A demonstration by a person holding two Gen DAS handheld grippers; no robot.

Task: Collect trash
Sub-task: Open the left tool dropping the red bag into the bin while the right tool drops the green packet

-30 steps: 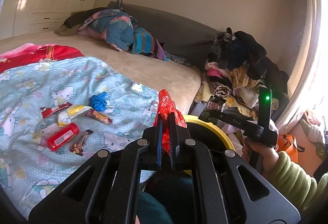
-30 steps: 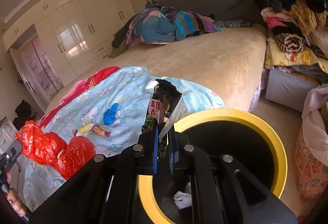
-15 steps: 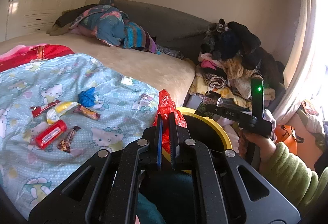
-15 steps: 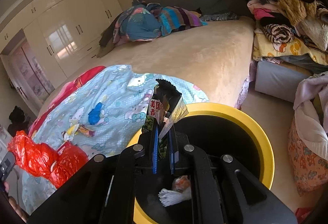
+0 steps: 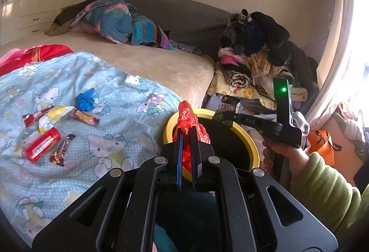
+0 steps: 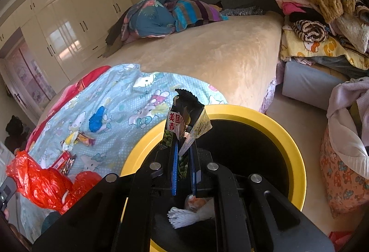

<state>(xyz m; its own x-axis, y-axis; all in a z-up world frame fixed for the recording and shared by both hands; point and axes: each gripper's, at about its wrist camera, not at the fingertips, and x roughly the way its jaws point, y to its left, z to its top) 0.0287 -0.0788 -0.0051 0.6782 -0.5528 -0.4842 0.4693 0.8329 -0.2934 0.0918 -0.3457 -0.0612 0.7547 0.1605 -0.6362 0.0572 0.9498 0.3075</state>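
Observation:
My left gripper (image 5: 187, 134) is shut on a crumpled red plastic bag (image 5: 188, 118), held at the near rim of the yellow-rimmed black bin (image 5: 250, 143); the bag also shows in the right wrist view (image 6: 43, 183). My right gripper (image 6: 183, 150) is shut on a dark snack wrapper (image 6: 184, 111) directly above the bin (image 6: 293, 148), which holds white scraps (image 6: 184, 217). In the left wrist view the right gripper (image 5: 224, 115) hangs over the bin's far rim. Several wrappers (image 5: 57, 134) and a blue scrap (image 5: 86, 100) lie on the light blue cartoon blanket (image 5: 115, 132).
The bin stands on the floor beside the beige bed (image 6: 219, 49). A heap of clothes (image 5: 258, 54) is piled right of the bed. Bundled bedding (image 5: 115, 19) lies at the bed's far end. White wardrobes (image 6: 69, 21) line the far wall.
Both grippers have moved closer over the bin, still holding their trash. The bin's opening now fills more of the right wrist view.

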